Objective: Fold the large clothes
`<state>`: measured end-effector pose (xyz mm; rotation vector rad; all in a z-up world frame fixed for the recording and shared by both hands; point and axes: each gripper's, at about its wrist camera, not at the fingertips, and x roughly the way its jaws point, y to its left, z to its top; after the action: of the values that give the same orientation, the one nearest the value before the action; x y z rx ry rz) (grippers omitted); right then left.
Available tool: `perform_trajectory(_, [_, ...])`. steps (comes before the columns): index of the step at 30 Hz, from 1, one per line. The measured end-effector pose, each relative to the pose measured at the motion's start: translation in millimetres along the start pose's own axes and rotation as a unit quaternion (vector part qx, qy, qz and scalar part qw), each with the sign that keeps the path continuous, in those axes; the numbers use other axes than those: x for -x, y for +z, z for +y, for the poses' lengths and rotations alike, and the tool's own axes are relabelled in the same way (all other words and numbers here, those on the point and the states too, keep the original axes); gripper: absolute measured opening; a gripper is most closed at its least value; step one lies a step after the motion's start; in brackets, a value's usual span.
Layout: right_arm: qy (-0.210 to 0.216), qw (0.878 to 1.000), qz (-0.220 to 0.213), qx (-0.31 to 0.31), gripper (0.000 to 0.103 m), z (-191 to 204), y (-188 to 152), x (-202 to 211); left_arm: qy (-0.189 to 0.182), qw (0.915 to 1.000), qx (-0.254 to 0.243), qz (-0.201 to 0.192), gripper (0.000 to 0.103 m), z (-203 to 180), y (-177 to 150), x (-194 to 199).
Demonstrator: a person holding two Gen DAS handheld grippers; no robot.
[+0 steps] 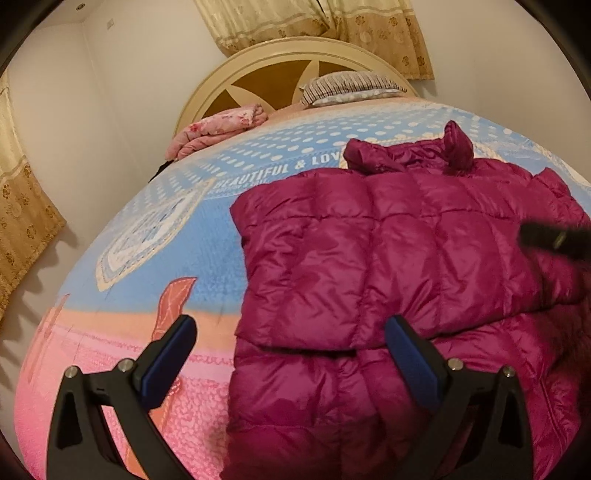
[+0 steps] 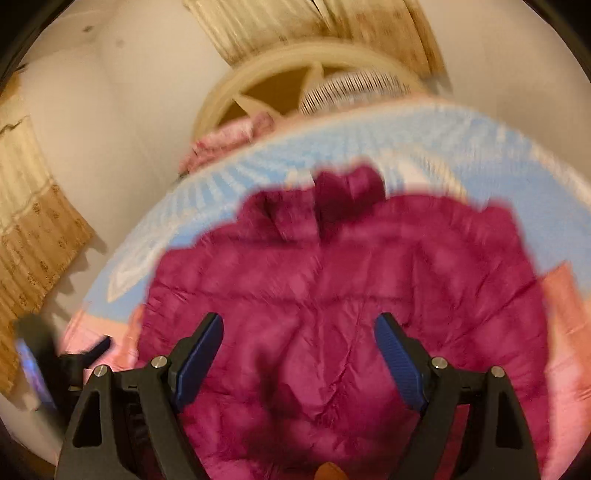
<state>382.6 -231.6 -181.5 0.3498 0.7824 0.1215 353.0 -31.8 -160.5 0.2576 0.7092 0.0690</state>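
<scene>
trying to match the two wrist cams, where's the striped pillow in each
Left wrist: striped pillow top centre, against the headboard.
Right wrist: blurred, top centre-right, same spot by the headboard.
Shared landmark: magenta puffer jacket on the bed.

Likely a home bedroom: bed [image 1: 155, 236], headboard [image 1: 236, 70], pillow [image 1: 351, 86], curtains [image 1: 369, 29].

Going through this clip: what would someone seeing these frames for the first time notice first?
A shiny magenta puffer jacket dominates, lying partly folded on the blue-and-pink bedspread in the middle of the bed. Both grippers, left and right, hang over its near edge with jaws wide apart and empty. Behind, a cream headboard backs a striped pillow.
</scene>
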Motion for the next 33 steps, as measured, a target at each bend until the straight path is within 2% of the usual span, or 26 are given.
perform_trajectory(3, [-0.004, 1.0, 0.007, 0.004, 0.084, -9.4, -13.6, -15.3, -0.002, 1.0, 0.004, -0.005, 0.103, 3.7, 3.5, 4.0])
perform_trajectory(10, [-0.003, 1.0, -0.002, 0.01, 0.084, -7.8, -22.1, -17.2, -0.002, 0.998, 0.03, -0.056, 0.103, 17.9, 39.5, 29.1])
perform_trajectory(14, [-0.007, 1.0, -0.009, 0.013, 0.084, -6.4, -24.7, -13.7, 0.006, 0.9978, 0.027, -0.059, 0.103, 12.0, 55.7, 16.0])
perform_trajectory(18, [-0.004, 1.0, -0.015, 0.011, 0.084, -7.2, -27.2, -10.3, 0.04, 0.9986, 0.016, -0.032, 0.103, 3.5, 54.2, -17.6])
perform_trajectory(22, [0.015, 1.0, -0.024, -0.007, 0.084, -14.0, -28.2, -5.7, 0.054, 0.9985, 0.004, 0.007, 0.103, -0.9, 43.3, -51.5])
perform_trajectory(27, [0.019, 0.999, -0.026, -0.008, 0.085, -14.1, -28.7, -4.8, 0.038, 0.9984, 0.021, 0.038, 0.103, 1.3, 31.6, -69.9])
perform_trajectory(33, [0.021, 0.999, -0.027, -0.01, 0.084, -14.3, -28.3, -5.2, -0.001, 0.9948, 0.071, 0.073, 0.103, 17.0, 22.8, -83.7])
